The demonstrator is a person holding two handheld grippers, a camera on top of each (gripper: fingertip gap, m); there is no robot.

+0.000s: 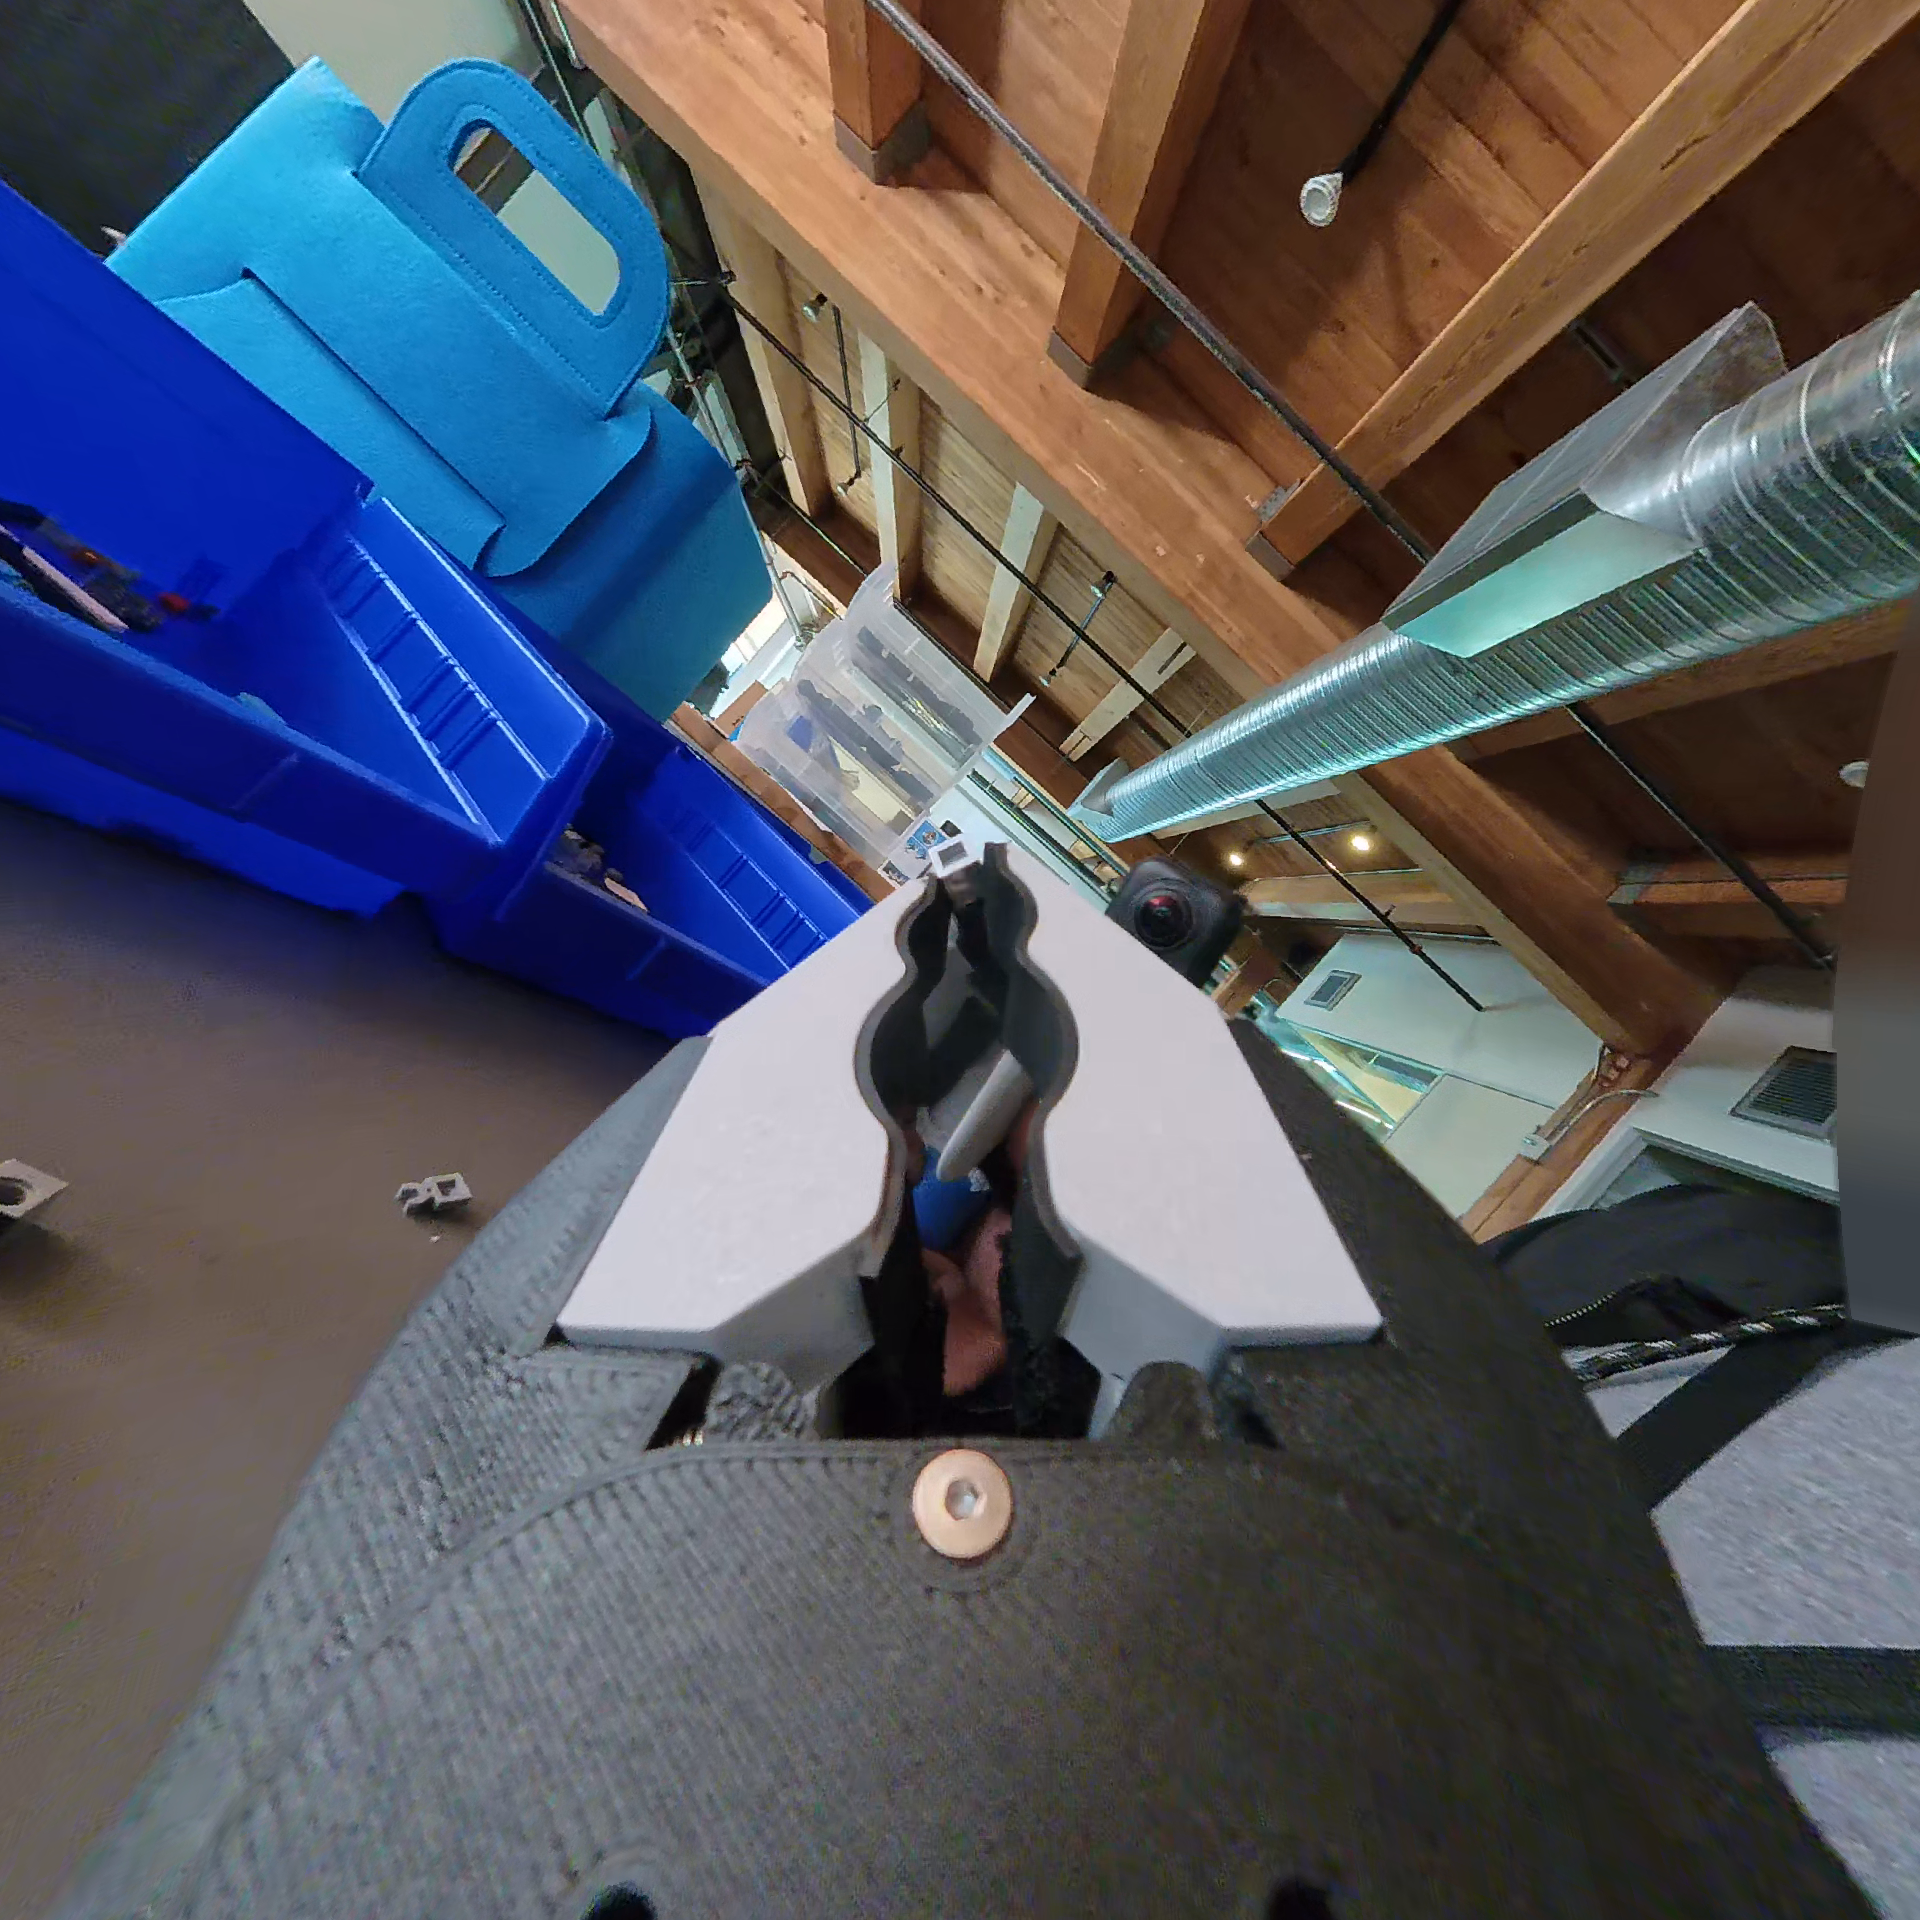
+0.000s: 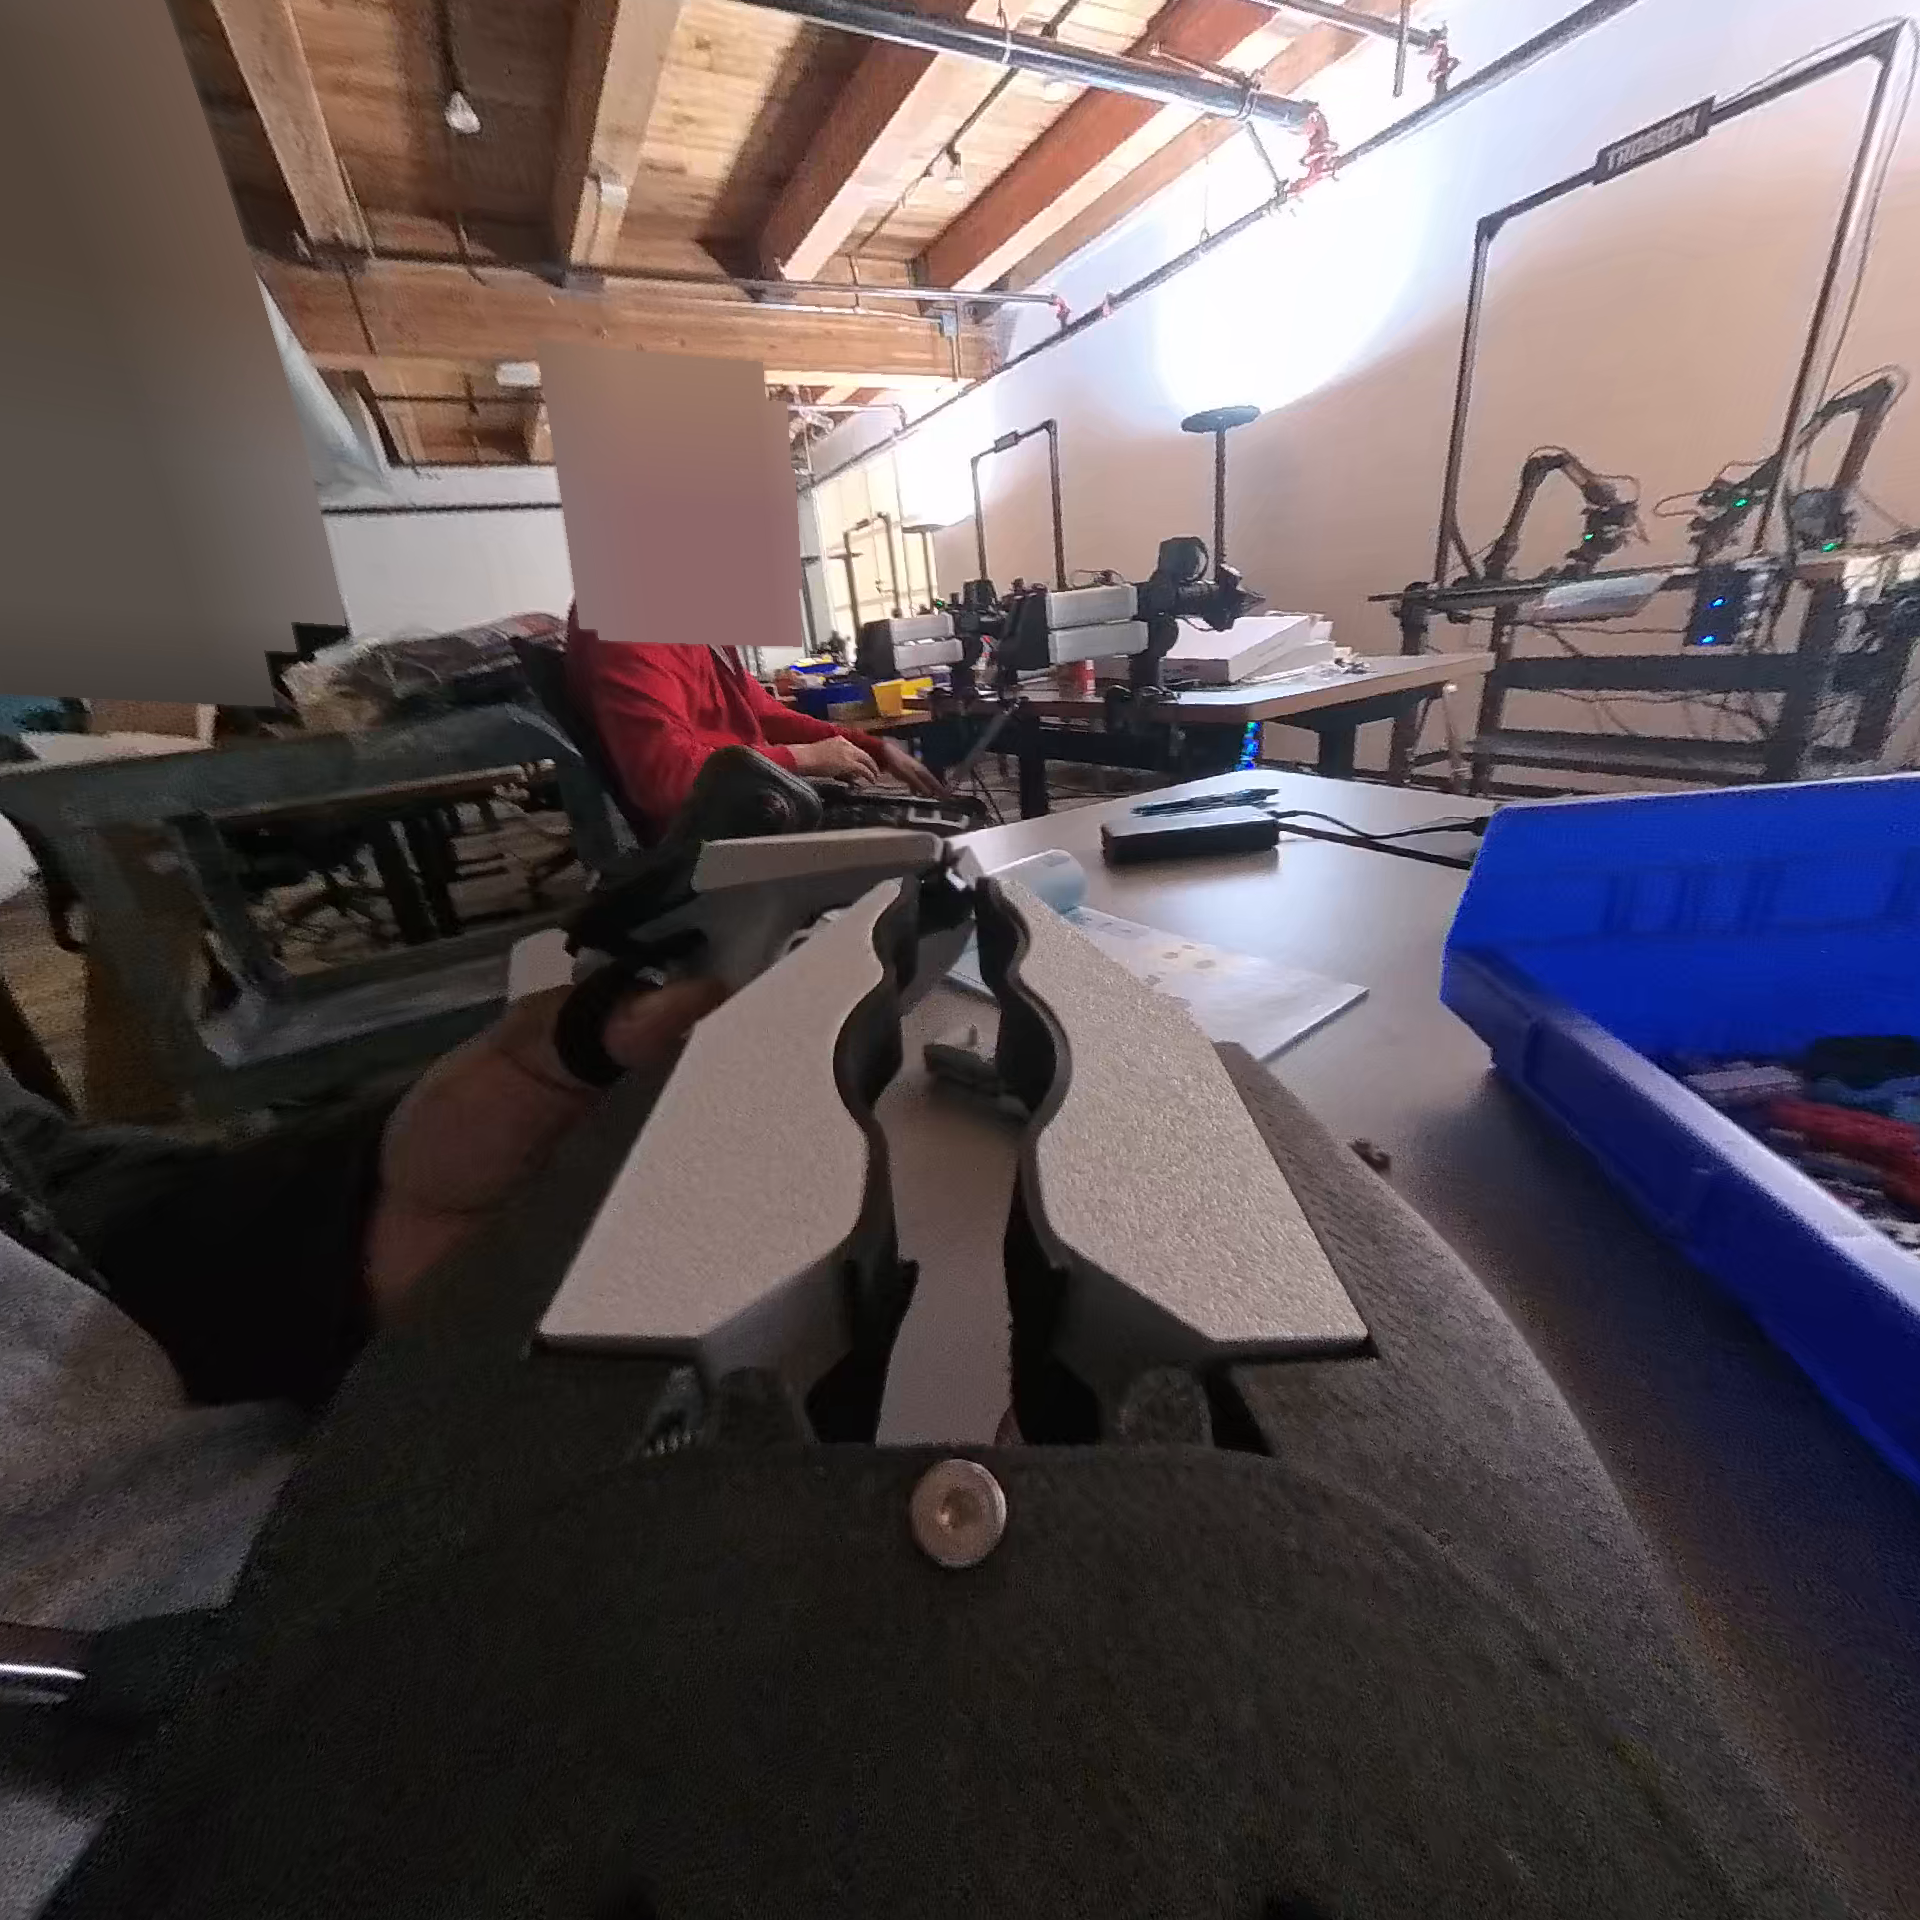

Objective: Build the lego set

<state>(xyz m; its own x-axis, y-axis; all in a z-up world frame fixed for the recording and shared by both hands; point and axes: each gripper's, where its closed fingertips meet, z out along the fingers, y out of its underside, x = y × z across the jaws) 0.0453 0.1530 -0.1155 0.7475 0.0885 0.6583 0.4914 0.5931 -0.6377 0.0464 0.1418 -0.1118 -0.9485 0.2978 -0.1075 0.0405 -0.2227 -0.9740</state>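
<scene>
My left gripper (image 1: 971, 883) is tilted up toward the ceiling and is shut on a small light grey lego piece (image 1: 952, 862) at its tips. My right gripper (image 2: 948, 896) has its jaws nearly closed on a small dark piece (image 2: 948, 881). The left gripper (image 2: 821, 862), held by a hand (image 2: 488, 1122), meets the right gripper's tips from the left. A grey finger of the right gripper (image 1: 987, 1122) shows through the gap between the left fingers. A small dark grey piece (image 2: 966, 1060) shows between the right fingers; I cannot tell what it rests on.
Blue parts bins (image 1: 312, 644) stand at the table's left, and one with loose bricks (image 2: 1662, 987) is on the right. Two small grey pieces (image 1: 434, 1195) (image 1: 21, 1190) lie on the dark table (image 1: 208, 1091). An instruction booklet (image 2: 1226, 987) and a black box (image 2: 1190, 836) lie beyond.
</scene>
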